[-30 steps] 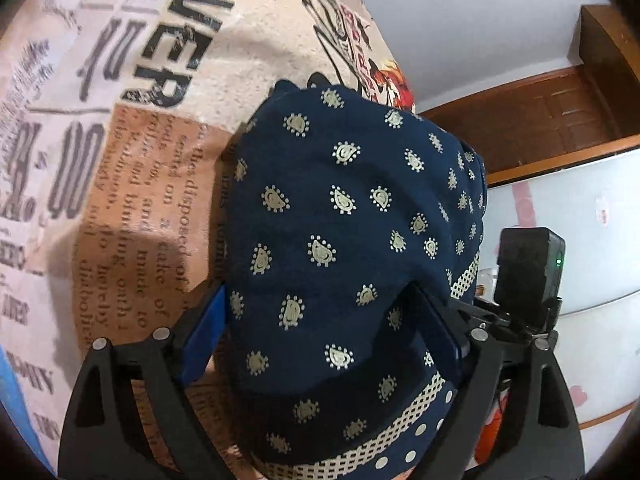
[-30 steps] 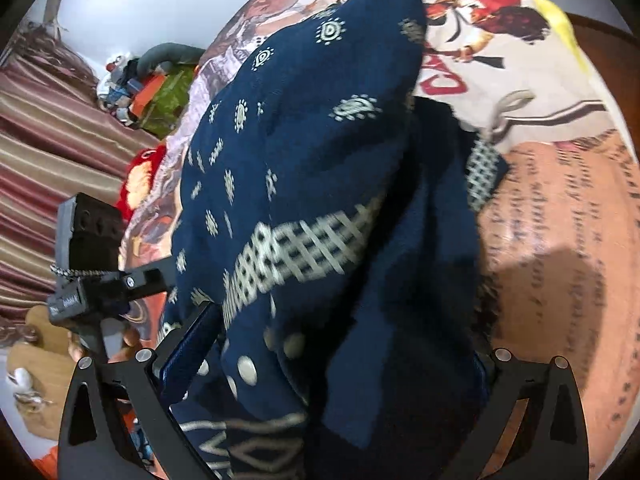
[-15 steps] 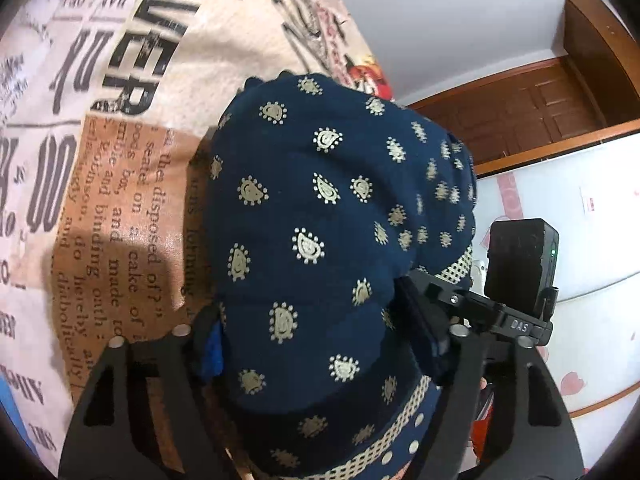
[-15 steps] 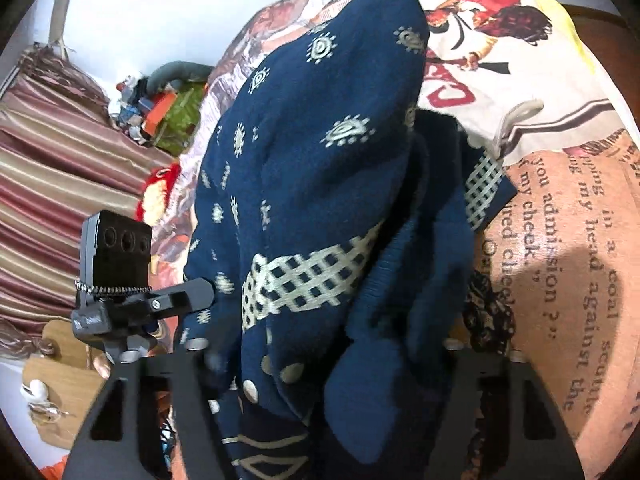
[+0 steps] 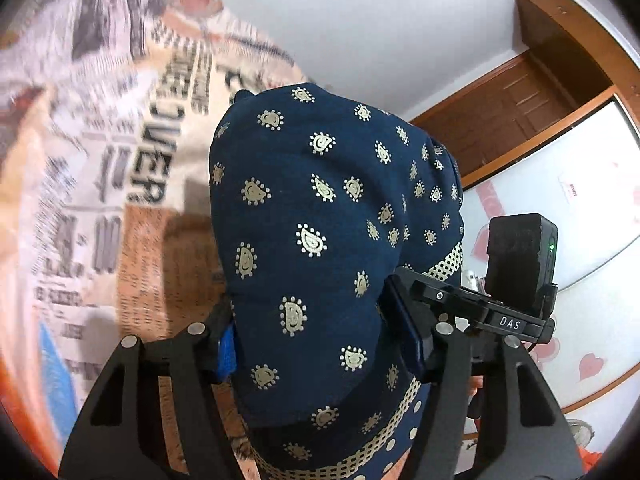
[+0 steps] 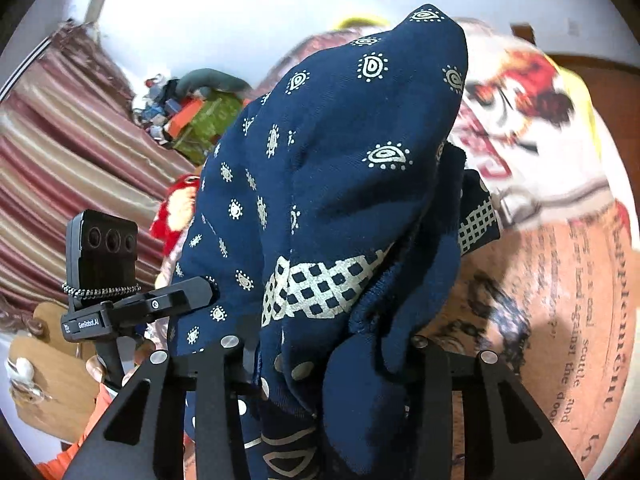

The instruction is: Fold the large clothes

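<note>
The jaws of the left gripper (image 5: 316, 340) have just been closing and now clamp a thick bunch of the navy cotton garment printed with cream paisley drops and a checked band (image 5: 320, 220); the jaws of the right gripper (image 6: 328, 360) have likewise been narrowing and now pinch a bundled fold of the same cloth (image 6: 340, 200), which drapes up and over both tools and hides their tips; the garment hangs between the two grips above the newsprint-patterned bedspread in cream and orange (image 5: 132, 200), apparently lifted clear of it at the held end, though how much still rests on the bed I cannot tell; the step in hand looks like the pick-up that begins a fold, with both ends gathered and raised; the next move, by my reading, calls for spreading the hands to pull the cloth taut and shake out the bunching before laying it flat, keeping both grips firm so the heavy fabric does not slip; compared with a second ago, the jaws stood wider around the cloth, and the bedspread now sits lower, further off and blurred.
</note>
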A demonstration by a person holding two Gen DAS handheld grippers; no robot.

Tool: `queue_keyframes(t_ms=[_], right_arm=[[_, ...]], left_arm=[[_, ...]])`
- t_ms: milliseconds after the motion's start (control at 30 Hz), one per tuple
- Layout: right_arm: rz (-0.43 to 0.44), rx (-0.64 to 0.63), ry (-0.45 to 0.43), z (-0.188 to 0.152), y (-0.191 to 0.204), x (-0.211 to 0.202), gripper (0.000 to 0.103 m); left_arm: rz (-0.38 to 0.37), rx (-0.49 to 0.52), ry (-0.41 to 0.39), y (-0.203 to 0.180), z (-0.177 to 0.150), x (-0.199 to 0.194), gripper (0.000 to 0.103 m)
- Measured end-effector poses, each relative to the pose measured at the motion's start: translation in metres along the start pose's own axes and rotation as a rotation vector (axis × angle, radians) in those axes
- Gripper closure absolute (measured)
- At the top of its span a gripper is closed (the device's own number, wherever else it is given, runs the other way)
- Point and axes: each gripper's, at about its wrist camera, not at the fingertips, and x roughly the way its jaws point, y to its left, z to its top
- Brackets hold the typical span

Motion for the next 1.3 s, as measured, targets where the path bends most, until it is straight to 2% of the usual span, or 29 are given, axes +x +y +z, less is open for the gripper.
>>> queue_keyframes(t_ms=[267,400,600,733,867,1100,1233,1300], right_arm=[[0.039,-0.112,-0.049,0.010,0.085,-0.009,0.063],[0.066,-0.151,-0.042,0.013,0.129,0.007,0.063],[0.096,-0.193,0.012,0.007,0.175,0.052,0.063],[0.113,-0.189,0.065,0.000,0.191,0.089,0.063],[0.116,-0.168,0.138,-0.012,0.193,0.134,0.063],[0.072,-0.116,0.285,-0.033,0.168,0.209,0.063],[0.036,-0.114,0.343,-0.041,0.155,0.236,0.063],[0.030,-0.116,0.354,-0.041,0.148,0.243,0.063]], left_arm=[[0.042,0.039,-0.114,0.001,-0.007,-0.100,0.040],[0.076,0.027,-0.152,0.018,-0.013,-0.136,0.040],[0.111,-0.029,-0.175,0.062,-0.029,-0.167,0.040],[0.137,-0.088,-0.167,0.100,-0.038,-0.174,0.040],[0.156,-0.148,-0.127,0.143,-0.052,-0.168,0.040],[0.192,-0.242,-0.037,0.207,-0.071,-0.132,0.040],[0.185,-0.292,0.001,0.235,-0.082,-0.112,0.040],[0.179,-0.286,-0.002,0.240,-0.085,-0.109,0.039]])
